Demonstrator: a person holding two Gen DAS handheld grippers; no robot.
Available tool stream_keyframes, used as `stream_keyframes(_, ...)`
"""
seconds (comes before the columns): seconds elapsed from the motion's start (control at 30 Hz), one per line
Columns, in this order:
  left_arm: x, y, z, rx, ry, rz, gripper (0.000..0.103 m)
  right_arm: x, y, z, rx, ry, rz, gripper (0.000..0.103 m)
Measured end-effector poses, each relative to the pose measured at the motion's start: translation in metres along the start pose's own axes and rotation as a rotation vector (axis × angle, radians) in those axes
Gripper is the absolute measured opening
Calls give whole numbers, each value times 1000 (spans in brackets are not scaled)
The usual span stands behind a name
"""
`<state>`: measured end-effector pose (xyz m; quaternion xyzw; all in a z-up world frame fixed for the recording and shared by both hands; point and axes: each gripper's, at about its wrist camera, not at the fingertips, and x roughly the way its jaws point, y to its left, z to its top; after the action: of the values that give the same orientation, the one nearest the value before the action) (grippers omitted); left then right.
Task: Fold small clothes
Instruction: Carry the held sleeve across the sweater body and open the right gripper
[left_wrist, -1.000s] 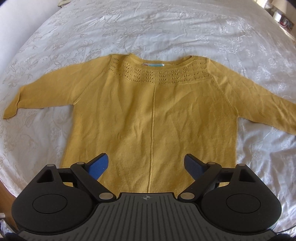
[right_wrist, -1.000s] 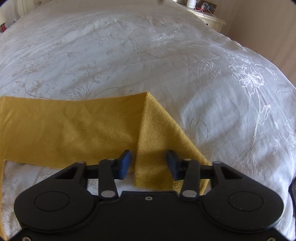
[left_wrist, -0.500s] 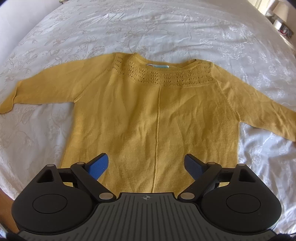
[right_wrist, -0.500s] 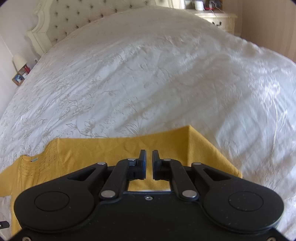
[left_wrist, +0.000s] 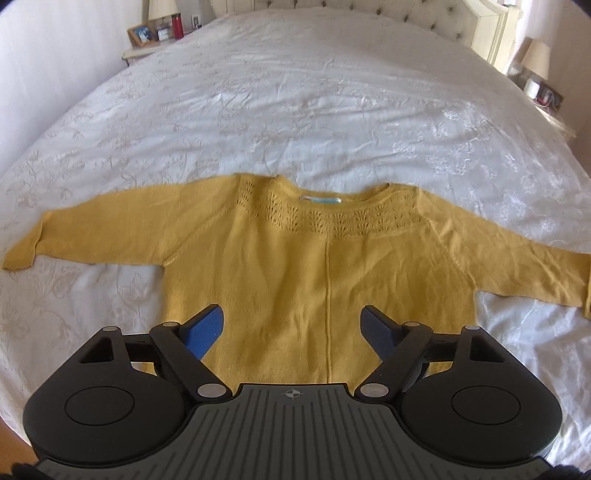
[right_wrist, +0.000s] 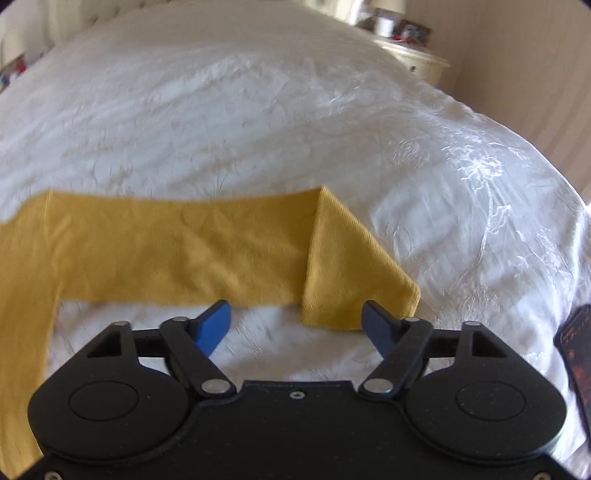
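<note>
Sweater flat on bed, only right cuff turned over; folding barely begun. Left gripper wide open and empty, closing slightly; right gripper has just opened, nothing held.

Both wrist views look steeply down over the bed, the left facing the whole sweater, the right close on its folded sleeve.

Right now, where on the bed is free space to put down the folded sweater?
The white bedspread is bare between the sweater neckline and the headboard. Smaller bare strips lie under each sleeve, beside the body. In the right wrist view, bare cover lies past the folded cuff, until a dark object at the edge.
</note>
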<state>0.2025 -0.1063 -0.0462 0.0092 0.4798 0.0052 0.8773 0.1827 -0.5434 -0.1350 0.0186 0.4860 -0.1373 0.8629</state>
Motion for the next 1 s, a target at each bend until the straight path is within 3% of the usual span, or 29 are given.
stream_keyframes(0.2,6,-17,4,-28,43,-33,81,14,10,-12,-252,-4,-56,59)
stream_keyframes(0.43,17,-23,-1,-112,122,-83,80,45,21,-26,-443,29,-94,56)
stream_keyframes(0.53,22,-22,-1,-125,151,-68,80,49,20,-25,-469,10,-105,43)
stream_keyframes(0.6,25,-21,0,-130,165,-60,80,46,9,-15,-390,20,-50,16)
stream_keyframes(0.83,25,-16,-2,-143,171,-69,80,3,-31,26,62,-7,177,13)
stream_keyframes(1.0,23,-10,-2,-129,148,-79,80,-28,-23,49,251,-55,356,13)
